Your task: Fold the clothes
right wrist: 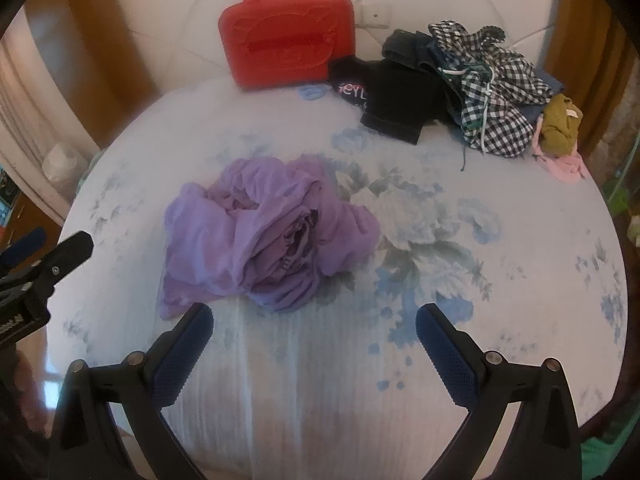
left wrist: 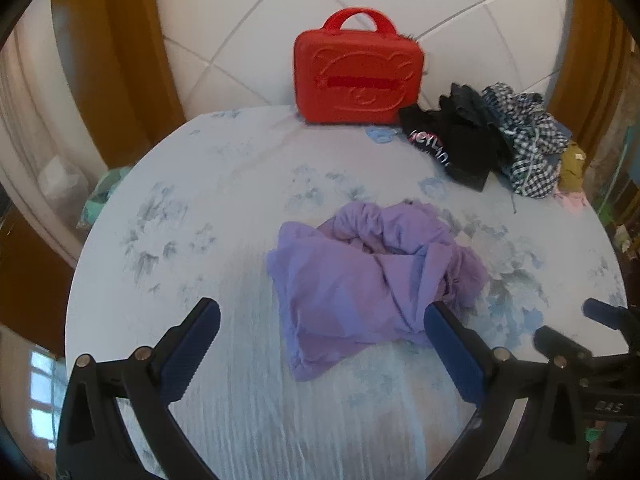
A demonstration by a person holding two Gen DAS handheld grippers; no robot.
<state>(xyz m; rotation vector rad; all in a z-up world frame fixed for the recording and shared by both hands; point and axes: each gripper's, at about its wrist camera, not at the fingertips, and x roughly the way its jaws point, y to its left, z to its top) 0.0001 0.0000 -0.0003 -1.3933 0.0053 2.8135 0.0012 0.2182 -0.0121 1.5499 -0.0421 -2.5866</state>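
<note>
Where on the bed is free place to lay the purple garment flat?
Free: left of the purple garment, and the sheet to its right. Crowded: far right corner, with the clothes pile beside the red case.

A bed with a pale blue flowered sheet [left wrist: 208, 216] stands against a white padded headboard [left wrist: 240, 32]. Brown wooden panels [left wrist: 120, 60] flank it under soft daylight.
</note>
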